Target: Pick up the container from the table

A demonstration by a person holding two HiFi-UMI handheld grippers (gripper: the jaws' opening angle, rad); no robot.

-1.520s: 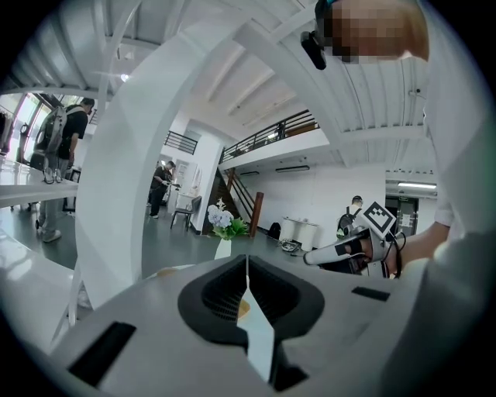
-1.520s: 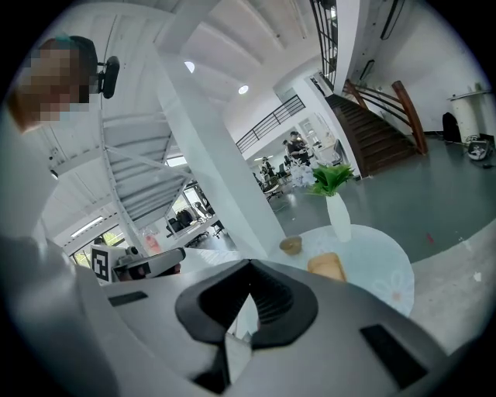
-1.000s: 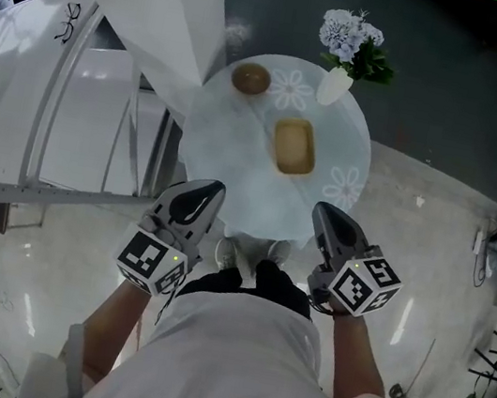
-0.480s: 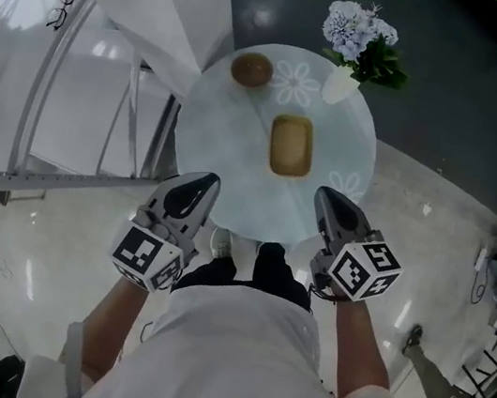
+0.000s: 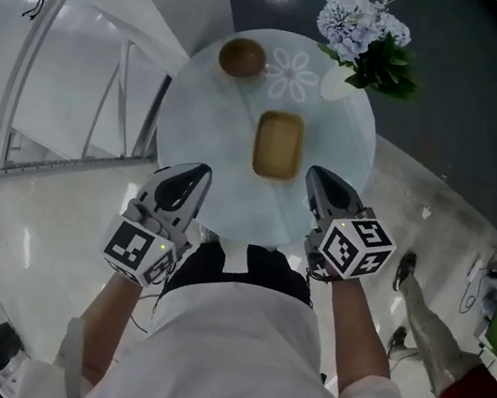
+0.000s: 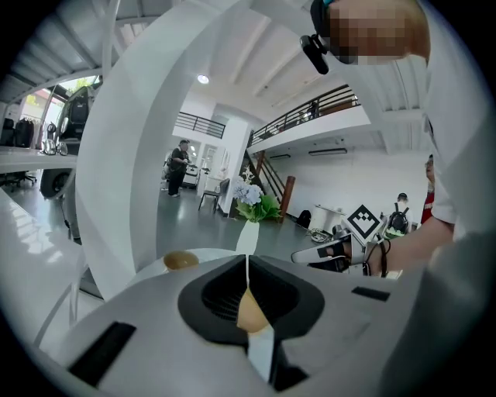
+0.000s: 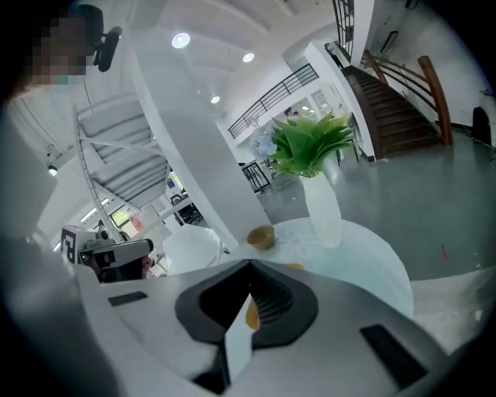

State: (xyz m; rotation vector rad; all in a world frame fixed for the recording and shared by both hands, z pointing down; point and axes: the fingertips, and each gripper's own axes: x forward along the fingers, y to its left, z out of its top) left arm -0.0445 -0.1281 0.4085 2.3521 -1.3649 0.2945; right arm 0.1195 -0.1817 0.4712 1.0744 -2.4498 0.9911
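Observation:
A tan rectangular container point(image 5: 278, 145) lies in the middle of the round pale table point(image 5: 194, 127). My left gripper point(image 5: 198, 171) hovers at the table's near-left edge, jaws shut and empty. At the near-right edge my right gripper point(image 5: 317, 175) is shut too, holding nothing, its tip just short of the container's near corner. In the left gripper view only a tan sliver of the container point(image 6: 249, 312) shows behind the closed jaws of the left gripper point(image 6: 248, 267). The right gripper view shows the right gripper point(image 7: 249, 267) the same way, with a container sliver point(image 7: 252, 312).
A round brown bowl point(image 5: 242, 58) sits at the table's far left. A white vase point(image 5: 338, 80) with flowers point(image 5: 359, 32) stands at the far right. A white slanted structure point(image 5: 89, 79) rises to the left. A person point(image 5: 447, 371) stands on the floor at right.
Both grippers have come forward from short of the table to its near edge. The table and container now sit closer beneath me. Jaws stay shut.

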